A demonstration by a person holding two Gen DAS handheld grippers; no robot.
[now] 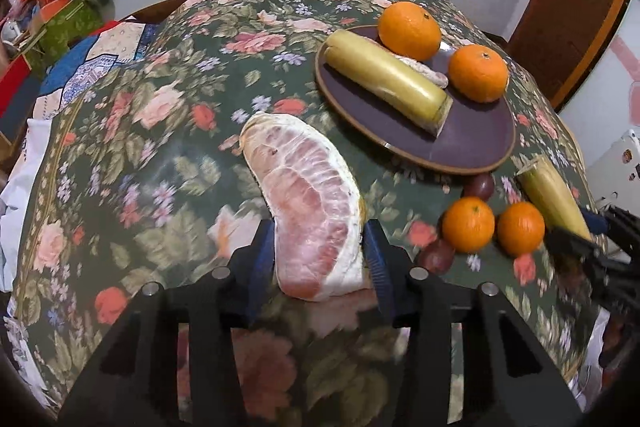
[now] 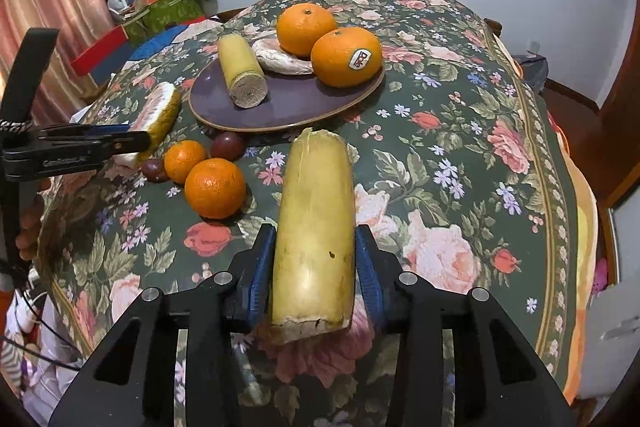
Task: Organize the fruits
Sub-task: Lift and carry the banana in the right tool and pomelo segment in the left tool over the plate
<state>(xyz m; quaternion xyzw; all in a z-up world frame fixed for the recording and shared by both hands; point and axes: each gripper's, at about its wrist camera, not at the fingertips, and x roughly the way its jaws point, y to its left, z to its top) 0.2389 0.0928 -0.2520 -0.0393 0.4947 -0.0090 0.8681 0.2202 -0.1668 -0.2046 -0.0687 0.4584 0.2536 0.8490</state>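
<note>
Clamped between my left gripper's [image 1: 320, 251] blue pads sits a peeled pomelo wedge [image 1: 312, 203], held over the floral worktop [image 1: 160, 147]. My right gripper [image 2: 314, 267] is closed on a yellow sugarcane piece [image 2: 316, 227]. Ahead, the purple plate [image 2: 304, 107] carries another cane piece [image 2: 242, 75] and two large oranges [image 2: 346, 57]; two small oranges [image 2: 214, 187] lie just beside it.

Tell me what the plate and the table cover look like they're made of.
The plate looks like glazed ceramic: dark purple, a smooth, faintly shiny face and a bare tan rim, though stoneware or melamine can't be ruled out. The table cover looks like printed woven fabric: matte, floral, draping softly over the edges.
</note>
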